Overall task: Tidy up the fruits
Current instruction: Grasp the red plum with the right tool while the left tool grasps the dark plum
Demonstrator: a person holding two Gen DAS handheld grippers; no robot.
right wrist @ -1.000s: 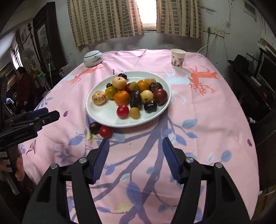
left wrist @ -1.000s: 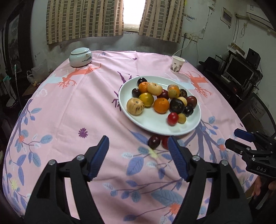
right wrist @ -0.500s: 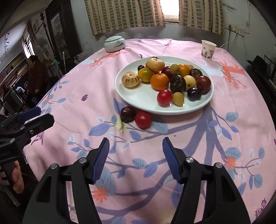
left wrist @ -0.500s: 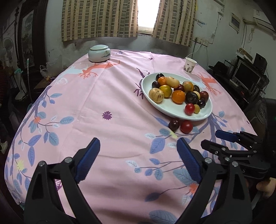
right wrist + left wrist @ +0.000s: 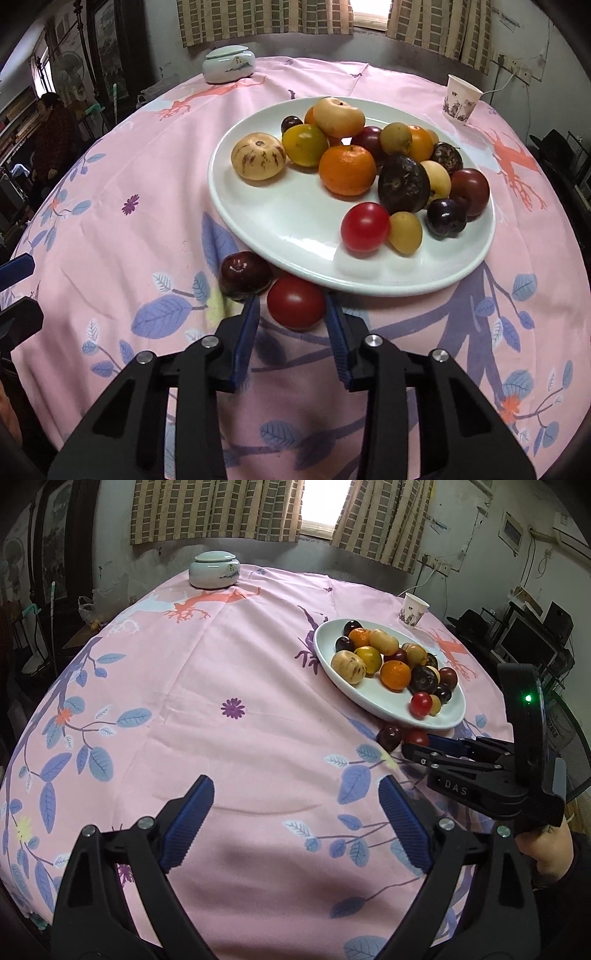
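The right gripper point(image 5: 291, 317) sits low over the pink tablecloth point(image 5: 155, 206), its blue fingers point(image 5: 246, 332) having just been closing to a narrow gap around a loose red tomato point(image 5: 296, 302) that lies on the cloth at the near rim of the white plate point(image 5: 295, 221). The tomato is between the finger tips; whether the pads press on it cannot be told. Touching the tomato's left side lies a dark plum point(image 5: 243, 275), also off the plate.

The left gripper point(image 5: 295, 812) hangs above a bare stretch of the table with its fingers point(image 5: 188, 823) spread wide and nothing between them.

On the plate farther back rest a second red tomato point(image 5: 365, 227), a small yellow fruit point(image 5: 405, 232), an orange point(image 5: 347, 170), a striped pale melon point(image 5: 258, 156) and several dark plums. Beyond, near the far edge, stand a paper cup point(image 5: 461, 100) and a lidded ceramic jar point(image 5: 229, 63).
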